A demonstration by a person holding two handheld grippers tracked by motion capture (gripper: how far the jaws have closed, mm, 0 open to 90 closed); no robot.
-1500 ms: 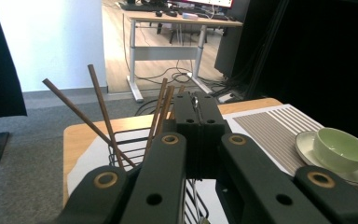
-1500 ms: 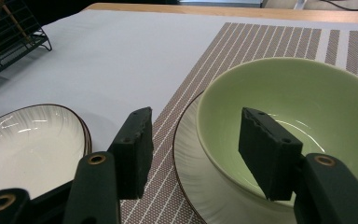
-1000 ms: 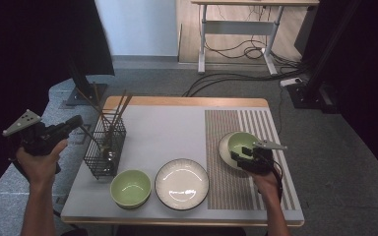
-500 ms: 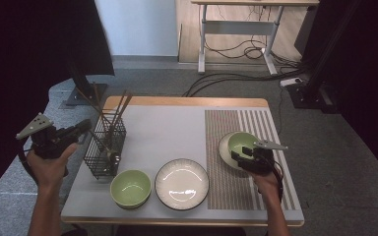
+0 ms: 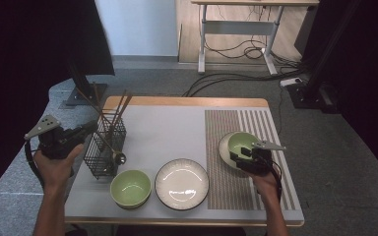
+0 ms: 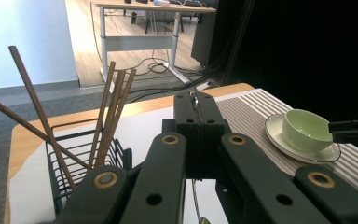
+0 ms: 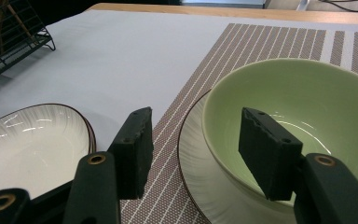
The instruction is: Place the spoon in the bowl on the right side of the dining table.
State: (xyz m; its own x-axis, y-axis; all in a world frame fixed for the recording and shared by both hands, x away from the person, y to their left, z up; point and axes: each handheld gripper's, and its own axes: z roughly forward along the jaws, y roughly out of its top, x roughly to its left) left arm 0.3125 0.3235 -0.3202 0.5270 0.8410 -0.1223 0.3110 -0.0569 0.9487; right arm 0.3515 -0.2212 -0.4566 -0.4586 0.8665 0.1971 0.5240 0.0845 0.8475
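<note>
My left gripper [image 5: 91,129] is at the table's left edge, beside a black wire basket [image 5: 106,147] of wooden chopsticks [image 5: 118,110]. Its jaws are shut on the thin handle of a metal spoon [image 5: 120,158], whose bowl hangs by the basket's front right side. In the left gripper view the handle tip pokes out between the shut jaws of the left gripper [image 6: 193,100]. My right gripper [image 7: 200,154] is open and straddles the near rim of a green bowl [image 7: 298,98], one jaw inside and one outside. That bowl sits on a white plate [image 5: 224,152] on the striped mat.
A second green bowl [image 5: 130,188] and a white ribbed plate [image 5: 182,183] lie near the front edge. The striped placemat [image 5: 226,191] covers the right part of the table. A desk and cables stand on the floor beyond the far edge.
My left gripper has moved right and slightly down, closer to the wire basket. The right gripper has stayed at the green bowl.
</note>
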